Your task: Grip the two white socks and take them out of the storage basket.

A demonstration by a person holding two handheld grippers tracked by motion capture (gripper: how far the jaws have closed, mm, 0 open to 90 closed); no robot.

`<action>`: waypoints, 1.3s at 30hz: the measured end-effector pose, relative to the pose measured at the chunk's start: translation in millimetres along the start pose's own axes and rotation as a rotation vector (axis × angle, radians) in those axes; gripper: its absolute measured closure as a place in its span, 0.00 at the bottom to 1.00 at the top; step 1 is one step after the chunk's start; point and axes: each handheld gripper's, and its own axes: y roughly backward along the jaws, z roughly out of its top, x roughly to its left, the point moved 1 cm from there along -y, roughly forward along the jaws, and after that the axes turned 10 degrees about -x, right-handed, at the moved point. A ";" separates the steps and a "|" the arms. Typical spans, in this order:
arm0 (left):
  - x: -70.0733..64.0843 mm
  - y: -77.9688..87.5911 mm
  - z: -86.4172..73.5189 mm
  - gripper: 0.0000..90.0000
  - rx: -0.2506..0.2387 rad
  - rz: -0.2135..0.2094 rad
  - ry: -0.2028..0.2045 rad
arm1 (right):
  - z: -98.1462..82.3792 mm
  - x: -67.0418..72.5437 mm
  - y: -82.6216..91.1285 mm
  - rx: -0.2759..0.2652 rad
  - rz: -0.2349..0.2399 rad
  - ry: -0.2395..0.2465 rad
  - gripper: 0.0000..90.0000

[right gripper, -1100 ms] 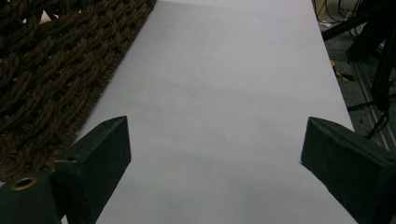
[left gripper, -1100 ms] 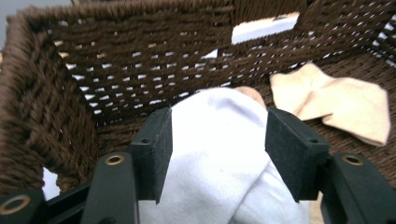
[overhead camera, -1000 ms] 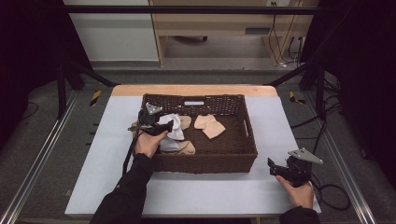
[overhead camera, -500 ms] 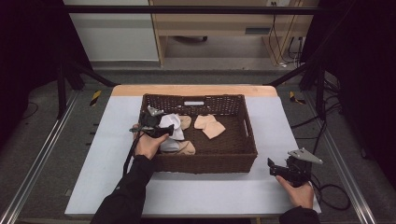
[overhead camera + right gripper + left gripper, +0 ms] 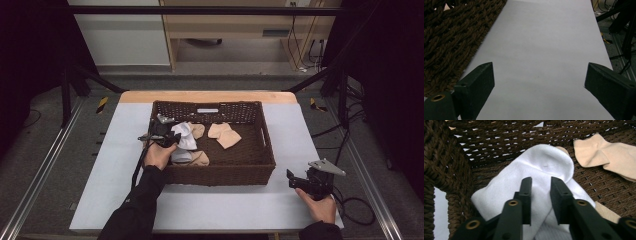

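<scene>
Start at the left: your left gripper (image 5: 167, 134) is down inside the brown basket (image 5: 215, 171), at its left end; its jaws have just been closing, and they now pinch a fold of the white sock (image 5: 544, 172) between them. The white sock lies on the basket floor by the left wall, partly on top of another sock. So the step in hand looks like the grab: you have the sock, but it is not lifted yet.

Next, I think you should lift straight up, slowly, so the sock comes free of the basket wall and does not drag the sock below it; hold the pinch tight, since you hold only a fold.

Move right: two tan socks (image 5: 224, 134) lie in the middle of the basket, apart from the white one; leave them be.

Far right, near you, your right gripper (image 5: 300, 181) rests on the white table (image 5: 280, 210), just beside the basket; its jaws stand wide apart with nothing in them; it can wait there.
</scene>
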 end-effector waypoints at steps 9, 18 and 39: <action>0.5 2.8 1.3 0.99 -0.015 -0.004 0.013 | 0.3 -0.3 0.4 -0.001 -0.001 -0.003 0.11; -2.6 12.0 7.7 0.99 -0.128 -0.032 0.010 | 0.7 -0.9 1.0 -0.006 -0.003 -0.007 0.11; -5.1 -8.4 3.3 0.46 -0.070 -0.067 -0.128 | 0.5 -0.7 -0.3 0.003 0.000 -0.007 0.11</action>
